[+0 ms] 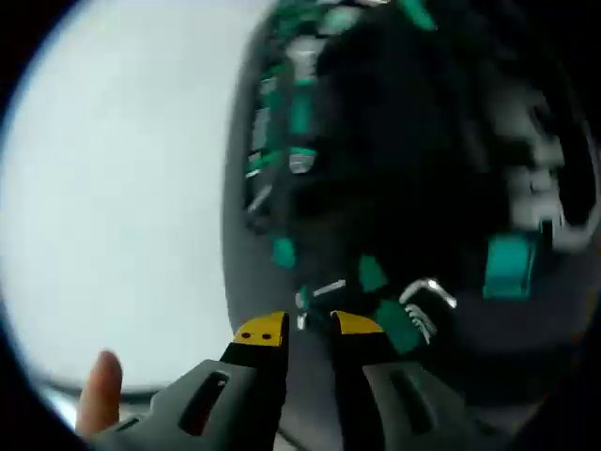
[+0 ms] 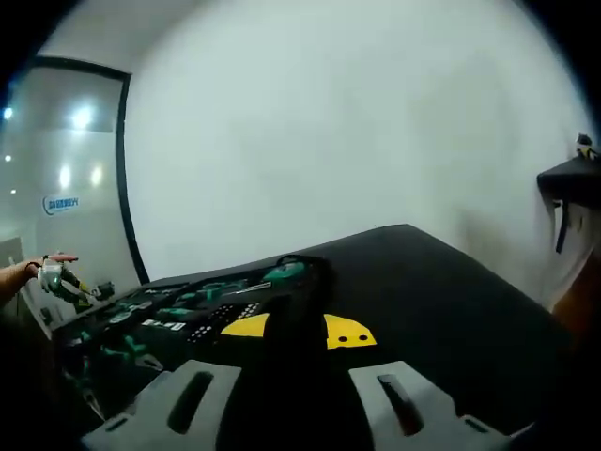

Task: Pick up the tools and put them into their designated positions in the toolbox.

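Note:
The left gripper view is blurred. The open toolbox (image 1: pixel 394 169) has dark foam holding several green-handled tools (image 1: pixel 299 103) and a set of silver hex keys (image 1: pixel 427 299). My left gripper (image 1: pixel 310 327) hovers over its near edge, its yellow-tipped jaws close together on a small silver tool (image 1: pixel 322 291) with a green end. In the right gripper view the toolbox tray (image 2: pixel 169 319) lies to the left. My right gripper (image 2: pixel 297 331) straddles a black upright edge of the toolbox (image 2: pixel 299 282), with both jaws against it. Far left, a hand holds the left gripper (image 2: pixel 58 279).
A white tabletop (image 1: pixel 122 188) lies left of the toolbox, and a fingertip (image 1: pixel 101 385) shows beside the left gripper. A broad flat black surface (image 2: pixel 441 301) stretches right of the gripped edge. A pale wall (image 2: pixel 357 122) stands behind, with a dark shelf (image 2: pixel 571 178) at the far right.

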`<state>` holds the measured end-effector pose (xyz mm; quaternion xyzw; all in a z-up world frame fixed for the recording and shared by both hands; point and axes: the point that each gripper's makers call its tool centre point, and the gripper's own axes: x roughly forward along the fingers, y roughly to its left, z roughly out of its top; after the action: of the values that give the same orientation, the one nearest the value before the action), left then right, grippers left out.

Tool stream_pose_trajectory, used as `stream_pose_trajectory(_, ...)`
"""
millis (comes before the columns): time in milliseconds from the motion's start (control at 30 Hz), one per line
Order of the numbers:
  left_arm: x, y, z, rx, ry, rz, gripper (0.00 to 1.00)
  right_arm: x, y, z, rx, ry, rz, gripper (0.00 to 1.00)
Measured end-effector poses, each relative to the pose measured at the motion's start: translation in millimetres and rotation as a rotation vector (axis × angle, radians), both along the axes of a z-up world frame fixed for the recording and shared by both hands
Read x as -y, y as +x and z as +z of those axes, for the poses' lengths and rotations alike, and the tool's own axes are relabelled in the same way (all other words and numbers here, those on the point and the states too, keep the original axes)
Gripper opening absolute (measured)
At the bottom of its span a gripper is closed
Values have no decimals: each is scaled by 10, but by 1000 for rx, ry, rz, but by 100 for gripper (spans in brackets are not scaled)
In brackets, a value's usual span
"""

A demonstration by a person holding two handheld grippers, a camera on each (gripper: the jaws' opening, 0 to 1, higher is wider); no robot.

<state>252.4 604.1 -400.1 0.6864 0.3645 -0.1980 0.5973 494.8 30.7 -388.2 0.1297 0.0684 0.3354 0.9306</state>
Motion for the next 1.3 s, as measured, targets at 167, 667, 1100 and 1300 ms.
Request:
stream_pose_trajectory(167, 43, 38, -225, -169, 109, -187, 14, 21, 6, -5, -4, 2, -9, 18)
stream_pose_trajectory(667, 36, 201, -450, -401, 210, -298, 26, 25, 37, -25, -4, -15, -19, 18)
stream_pose_trajectory(1100, 60, 157, -66, -148, -48, -118, 19, 26, 35, -27, -9, -10, -20, 18)
stream_pose_trajectory(1300, -98, 86, 303, 32, -143, 19, 18, 21, 36, -28, -10, -10, -17, 18)
